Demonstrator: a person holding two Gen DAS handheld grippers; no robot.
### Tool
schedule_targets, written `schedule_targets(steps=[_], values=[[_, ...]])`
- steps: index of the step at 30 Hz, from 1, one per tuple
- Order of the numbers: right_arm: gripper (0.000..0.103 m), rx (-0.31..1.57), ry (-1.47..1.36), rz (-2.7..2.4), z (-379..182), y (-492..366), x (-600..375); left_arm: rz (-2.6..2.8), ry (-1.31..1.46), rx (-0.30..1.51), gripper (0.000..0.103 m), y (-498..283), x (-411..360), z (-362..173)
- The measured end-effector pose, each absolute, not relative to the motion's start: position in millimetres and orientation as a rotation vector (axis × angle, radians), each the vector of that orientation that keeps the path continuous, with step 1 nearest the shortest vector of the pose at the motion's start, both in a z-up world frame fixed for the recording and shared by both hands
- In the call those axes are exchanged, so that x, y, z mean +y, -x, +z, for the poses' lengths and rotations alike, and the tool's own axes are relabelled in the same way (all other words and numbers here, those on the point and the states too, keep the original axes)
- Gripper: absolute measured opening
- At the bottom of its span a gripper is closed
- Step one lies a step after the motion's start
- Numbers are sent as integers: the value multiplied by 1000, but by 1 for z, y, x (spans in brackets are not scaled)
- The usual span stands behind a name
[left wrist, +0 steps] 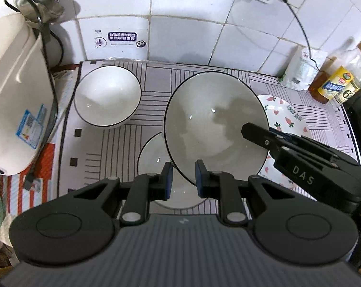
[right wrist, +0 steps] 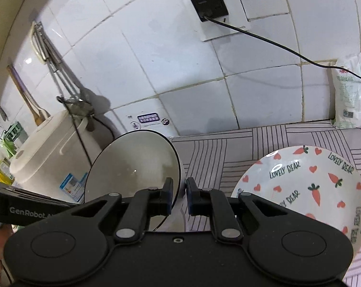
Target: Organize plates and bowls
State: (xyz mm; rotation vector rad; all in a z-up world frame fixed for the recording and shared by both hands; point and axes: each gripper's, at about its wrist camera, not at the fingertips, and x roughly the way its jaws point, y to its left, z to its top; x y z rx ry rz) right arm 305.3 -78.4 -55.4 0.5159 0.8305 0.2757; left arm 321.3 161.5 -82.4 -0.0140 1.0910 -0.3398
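Rice cooker (left wrist: 15, 95) fills the counter's left edge, clear of the work. The large bowl (left wrist: 214, 124) hangs tilted above the striped mat (left wrist: 113, 148), its rim pinched by the right gripper (right wrist: 179, 197); I judge it is being carried to nest. Below it a second bowl (left wrist: 154, 157) lies partly covered, likely the target, so the next move calls for levelling and lowering. The patterned plate (right wrist: 300, 184) sits just beside. A smaller bowl (left wrist: 107, 95) waits behind. The left gripper (left wrist: 184, 178) hovers with jaws spread, holding nothing, near the rim.
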Motion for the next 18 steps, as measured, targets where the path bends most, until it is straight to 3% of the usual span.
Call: schedule_targets(steps=[18], values=[[15,870,-546,297,-67,-277,-51,-292,-82,1166,18,-306,168,-100]])
